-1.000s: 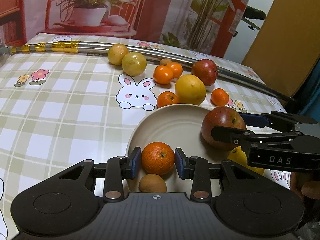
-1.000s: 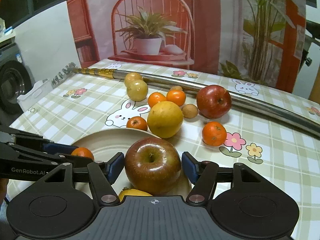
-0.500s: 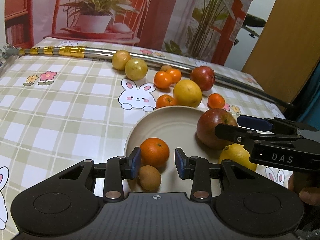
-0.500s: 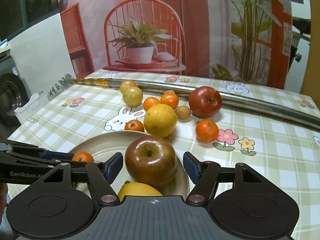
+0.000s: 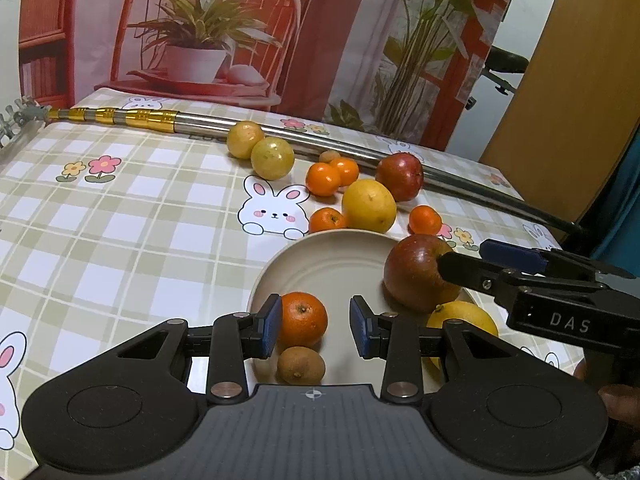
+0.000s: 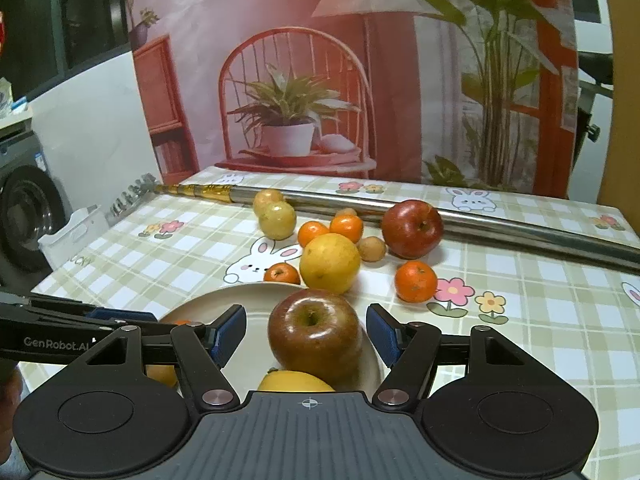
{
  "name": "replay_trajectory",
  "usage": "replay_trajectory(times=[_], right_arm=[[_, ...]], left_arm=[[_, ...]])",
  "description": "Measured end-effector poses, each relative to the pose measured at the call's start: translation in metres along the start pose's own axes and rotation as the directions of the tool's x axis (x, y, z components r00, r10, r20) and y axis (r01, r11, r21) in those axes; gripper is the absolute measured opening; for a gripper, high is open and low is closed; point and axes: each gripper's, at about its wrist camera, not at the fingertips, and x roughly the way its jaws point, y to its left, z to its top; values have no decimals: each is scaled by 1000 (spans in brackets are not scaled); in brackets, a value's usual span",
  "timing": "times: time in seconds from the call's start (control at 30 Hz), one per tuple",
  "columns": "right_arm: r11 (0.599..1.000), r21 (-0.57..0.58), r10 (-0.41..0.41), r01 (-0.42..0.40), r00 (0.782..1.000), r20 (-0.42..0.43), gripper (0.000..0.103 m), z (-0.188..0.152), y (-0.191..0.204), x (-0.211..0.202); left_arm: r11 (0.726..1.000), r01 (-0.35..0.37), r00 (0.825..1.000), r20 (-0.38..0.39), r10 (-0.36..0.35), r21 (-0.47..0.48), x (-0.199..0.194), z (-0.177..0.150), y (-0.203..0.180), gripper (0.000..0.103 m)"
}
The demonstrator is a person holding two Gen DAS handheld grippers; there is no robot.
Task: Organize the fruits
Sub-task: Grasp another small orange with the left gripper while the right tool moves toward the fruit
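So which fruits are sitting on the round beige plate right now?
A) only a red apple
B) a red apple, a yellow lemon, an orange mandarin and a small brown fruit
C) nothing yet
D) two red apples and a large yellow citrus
B: the round beige plate carries the red apple, yellow lemon, orange mandarin and small brown fruit.

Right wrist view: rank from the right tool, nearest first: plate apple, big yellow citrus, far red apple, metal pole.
From the right tool:
1. plate apple, between the fingers.
2. big yellow citrus, just past the plate.
3. far red apple, right, farther back.
4. metal pole, behind everything.
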Motion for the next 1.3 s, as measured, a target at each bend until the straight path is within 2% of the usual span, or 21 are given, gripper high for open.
replay_trajectory(times=[0.1,0.4,0.53,0.7,0.97,1.1,1.3], right_arm=[[1000,12,-8,8,1000,13,63,2,-4,-3],[999,25,-38,36,997,73,63,24,-25,-9],[998,34,-62,58,991,117,63,40,-40,-13],[996,40,-83,78,985,148,65,54,-58,-12],[993,97,-85,71,984,154,65,51,-81,-5],[990,121,-92,75,985,147,65,45,-89,-4],[985,154,-101,80,986,133,65,38,-99,-2]], left_arm=[[999,-19,999,-48,20,26,2,11,-1,39],[998,-17,1000,23,15,60,-13,65,3,39],[997,-21,1000,12,20,80,-5,81,-1,39],[1000,14,998,-69,-13,13,25,93,6,39],[996,87,970,-227,-91,-26,89,94,7,39],[995,82,962,-256,-96,-63,107,93,9,38],[995,85,955,-281,-95,-48,119,92,4,38]])
